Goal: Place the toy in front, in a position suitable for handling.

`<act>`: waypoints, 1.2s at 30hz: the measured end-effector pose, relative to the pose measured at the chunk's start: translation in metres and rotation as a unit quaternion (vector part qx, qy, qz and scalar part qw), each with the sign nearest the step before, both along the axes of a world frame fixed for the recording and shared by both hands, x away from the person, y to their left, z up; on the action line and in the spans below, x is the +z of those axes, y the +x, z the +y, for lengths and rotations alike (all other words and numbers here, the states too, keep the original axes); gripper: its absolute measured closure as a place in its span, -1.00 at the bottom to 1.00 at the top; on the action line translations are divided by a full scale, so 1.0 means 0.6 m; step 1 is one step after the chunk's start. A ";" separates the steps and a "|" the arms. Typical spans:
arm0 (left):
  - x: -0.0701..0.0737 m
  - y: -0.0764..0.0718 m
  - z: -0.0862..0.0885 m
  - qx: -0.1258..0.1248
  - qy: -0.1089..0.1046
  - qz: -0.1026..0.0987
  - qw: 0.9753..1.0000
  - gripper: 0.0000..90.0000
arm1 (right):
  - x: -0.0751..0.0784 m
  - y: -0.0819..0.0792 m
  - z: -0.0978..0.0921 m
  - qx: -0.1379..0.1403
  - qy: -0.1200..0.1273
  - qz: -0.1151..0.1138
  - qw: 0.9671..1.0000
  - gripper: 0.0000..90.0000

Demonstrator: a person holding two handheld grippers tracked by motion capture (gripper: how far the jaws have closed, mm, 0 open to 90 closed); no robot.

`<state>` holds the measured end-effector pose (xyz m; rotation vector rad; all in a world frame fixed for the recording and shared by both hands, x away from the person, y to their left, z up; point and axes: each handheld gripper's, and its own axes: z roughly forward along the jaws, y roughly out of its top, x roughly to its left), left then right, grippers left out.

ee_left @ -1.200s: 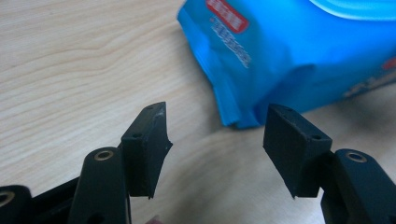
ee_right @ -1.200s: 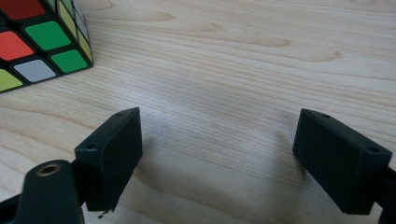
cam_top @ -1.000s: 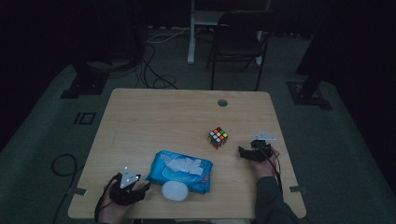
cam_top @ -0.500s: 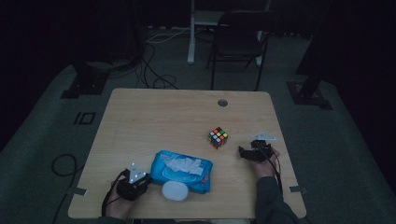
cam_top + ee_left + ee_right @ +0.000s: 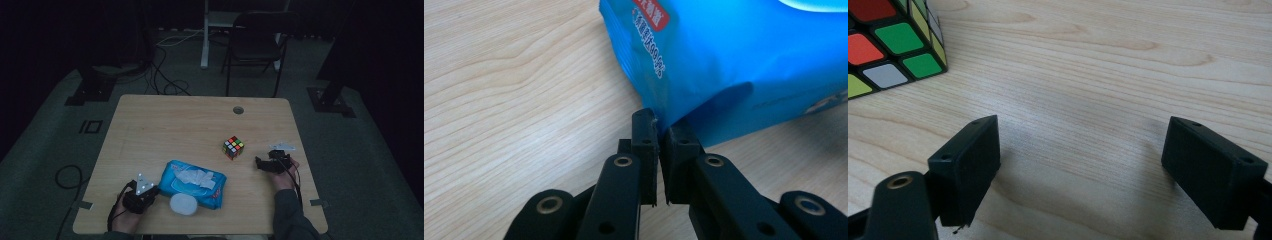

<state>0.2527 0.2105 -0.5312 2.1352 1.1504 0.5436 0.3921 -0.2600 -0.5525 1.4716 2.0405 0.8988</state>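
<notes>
A blue pack of wet wipes (image 5: 192, 184) lies near the table's front edge, its white flap facing up. My left gripper (image 5: 154, 193) sits at the pack's left end. In the left gripper view its jaws are shut (image 5: 658, 125) on the lower corner edge of the blue pack (image 5: 734, 60). A colourful puzzle cube (image 5: 233, 147) stands right of centre. My right gripper (image 5: 260, 164) rests low on the wood to the cube's right and points toward it. Its jaws are wide open (image 5: 1083, 150) with nothing between them, and the cube (image 5: 888, 45) lies ahead to their left.
A white round lid-like object (image 5: 183, 204) lies against the pack's front edge. The wooden table (image 5: 165, 125) has a cable hole (image 5: 238, 109) near its far edge. A chair (image 5: 255, 40) stands beyond the table, with cables on the floor.
My left gripper has moved right, up to the wipes pack, and its jaws now meet at the pack's corner. The right gripper and the cube have stayed put.
</notes>
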 end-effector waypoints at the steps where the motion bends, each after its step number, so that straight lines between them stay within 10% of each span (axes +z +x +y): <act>1: 0.000 0.001 0.004 0.004 -0.001 0.001 1.000 0.92 | 0.000 0.000 0.000 0.000 0.000 0.000 1.000 -0.66; 18: 0.002 0.023 0.073 0.045 -0.021 0.013 0.999 0.91 | 0.000 0.000 0.000 0.000 0.000 0.000 1.000 -0.65; 30: 0.006 0.112 0.120 0.069 -0.022 0.021 0.997 0.83 | 0.000 0.000 0.000 0.000 0.000 0.000 1.000 -0.65; 36: 0.020 0.133 0.128 0.083 -0.010 0.024 0.996 0.46 | 0.000 0.000 0.000 0.000 0.000 0.000 1.000 -0.65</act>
